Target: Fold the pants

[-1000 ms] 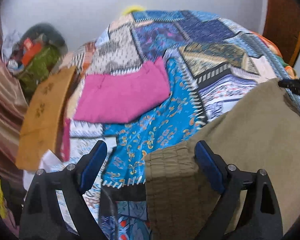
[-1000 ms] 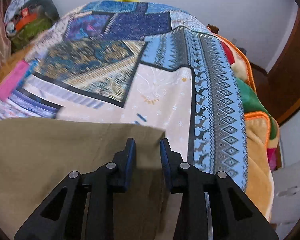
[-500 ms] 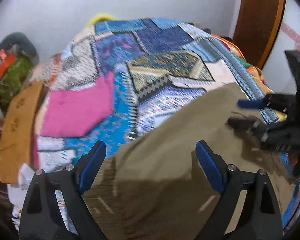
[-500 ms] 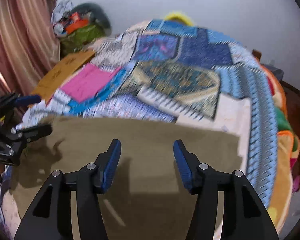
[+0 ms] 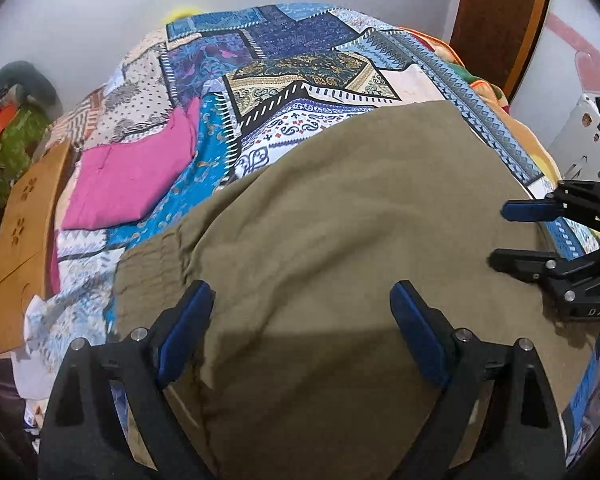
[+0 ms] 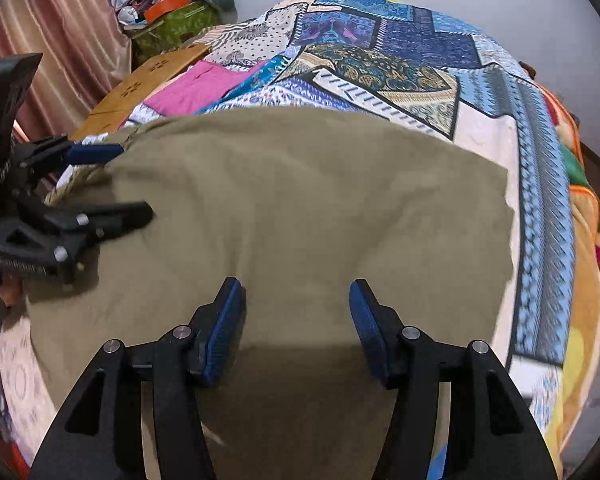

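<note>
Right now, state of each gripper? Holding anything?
Left gripper: open, holding nothing, over the olive pants.
Right gripper: open, holding nothing, also over the pants.

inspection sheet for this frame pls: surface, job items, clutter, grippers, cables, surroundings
Surface: bed under a patchwork bedspread, patterned blue, purple and cream.
Job's things: olive pants spread flat across the near part of the bed, elastic waistband toward the left side.
Clutter: folded pink garment on the bedspread; cardboard sheet at the left edge of the bed.
Grippers: left gripper open, over the pants; right gripper open, over the pants; neither grips cloth.
Cables: nothing seen.
Surroundings: white wall, wooden door frame, striped curtain, heaped green bag in the corner.
</note>
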The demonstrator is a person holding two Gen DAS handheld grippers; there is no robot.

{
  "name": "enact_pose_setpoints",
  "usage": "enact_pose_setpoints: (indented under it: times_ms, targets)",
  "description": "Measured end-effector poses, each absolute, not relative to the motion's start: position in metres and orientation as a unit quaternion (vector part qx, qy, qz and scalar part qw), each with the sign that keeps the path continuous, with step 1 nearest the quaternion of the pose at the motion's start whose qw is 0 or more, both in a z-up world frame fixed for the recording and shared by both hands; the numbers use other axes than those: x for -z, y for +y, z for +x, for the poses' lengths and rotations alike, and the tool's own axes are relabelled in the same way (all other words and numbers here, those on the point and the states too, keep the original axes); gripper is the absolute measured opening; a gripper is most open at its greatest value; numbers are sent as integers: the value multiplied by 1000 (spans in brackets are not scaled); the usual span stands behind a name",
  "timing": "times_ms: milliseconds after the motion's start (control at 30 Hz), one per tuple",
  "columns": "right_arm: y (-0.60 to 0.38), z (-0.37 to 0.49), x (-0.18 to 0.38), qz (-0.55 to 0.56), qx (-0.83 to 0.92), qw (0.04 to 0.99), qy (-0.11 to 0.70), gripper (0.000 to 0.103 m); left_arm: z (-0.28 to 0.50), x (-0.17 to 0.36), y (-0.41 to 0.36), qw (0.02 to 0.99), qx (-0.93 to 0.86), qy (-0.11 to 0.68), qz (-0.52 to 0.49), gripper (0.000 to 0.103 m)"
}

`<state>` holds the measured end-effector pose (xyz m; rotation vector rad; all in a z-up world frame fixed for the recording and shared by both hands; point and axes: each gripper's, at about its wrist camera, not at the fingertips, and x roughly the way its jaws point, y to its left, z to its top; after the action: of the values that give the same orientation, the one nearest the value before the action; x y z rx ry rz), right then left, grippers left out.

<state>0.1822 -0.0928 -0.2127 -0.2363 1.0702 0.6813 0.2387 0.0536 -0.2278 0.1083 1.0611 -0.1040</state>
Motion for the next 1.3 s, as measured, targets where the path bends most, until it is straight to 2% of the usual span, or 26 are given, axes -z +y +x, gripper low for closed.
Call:
enact_pose_setpoints:
  times_ms: [333,700,1133,1300]
  targets:
    - [-123,136,203,-94,-282,818,493,53,184,220,52,870,30,488,60,92]
    - [-147,98,204,-80,-252,834,485,55,159,217,59,879,-7,475,37,93]
    - [-98,102,162,-77,-301,853,419,55,123,204,118,867,-9,485,-115,93]
    - [-68,108,171,-68,-327,844,419,55,111,216,114,854,13,498,-151,93]
